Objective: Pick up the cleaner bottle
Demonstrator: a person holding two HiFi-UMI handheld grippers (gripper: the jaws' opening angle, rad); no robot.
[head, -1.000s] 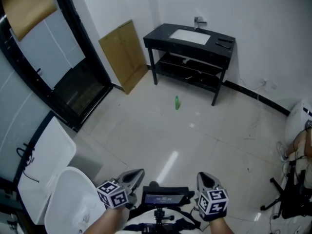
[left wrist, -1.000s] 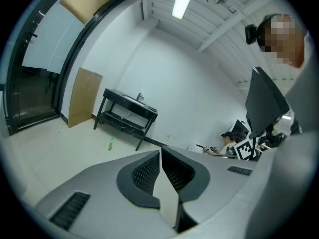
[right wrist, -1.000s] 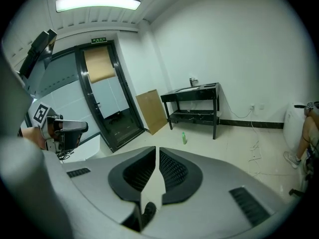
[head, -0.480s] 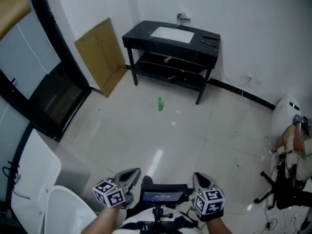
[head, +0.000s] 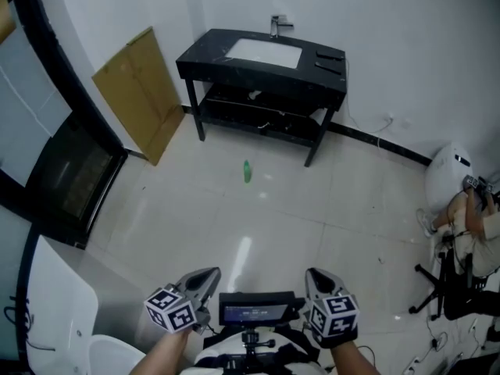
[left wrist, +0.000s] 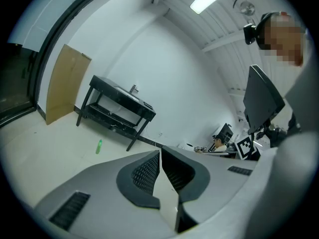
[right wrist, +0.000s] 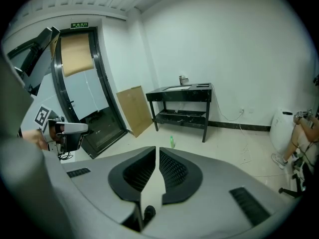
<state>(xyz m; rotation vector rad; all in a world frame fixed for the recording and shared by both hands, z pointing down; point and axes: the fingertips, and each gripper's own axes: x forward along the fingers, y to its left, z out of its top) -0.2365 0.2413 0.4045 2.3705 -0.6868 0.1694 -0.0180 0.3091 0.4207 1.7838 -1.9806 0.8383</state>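
The cleaner bottle (head: 247,172) is small and green and stands upright on the pale tiled floor, in front of the black sink table (head: 312,73). It also shows far off in the left gripper view as the bottle (left wrist: 99,146) and in the right gripper view as the bottle (right wrist: 172,142). My left gripper (head: 208,276) and right gripper (head: 316,276) are held side by side at the bottom of the head view, well short of the bottle. Both are shut with nothing between them, as the left gripper (left wrist: 160,151) and right gripper (right wrist: 157,149) views show.
A cardboard sheet (head: 137,92) leans on the wall left of the table. A black-framed curved glass door (head: 70,178) runs along the left. At the right are a white rounded appliance (head: 445,174), a seated person (head: 473,221) and a chair base (head: 437,291).
The whole view has advanced across the room: bottle, table and cardboard have slid left and sit nearer. Both grippers stay shut and empty at the bottom of the view.
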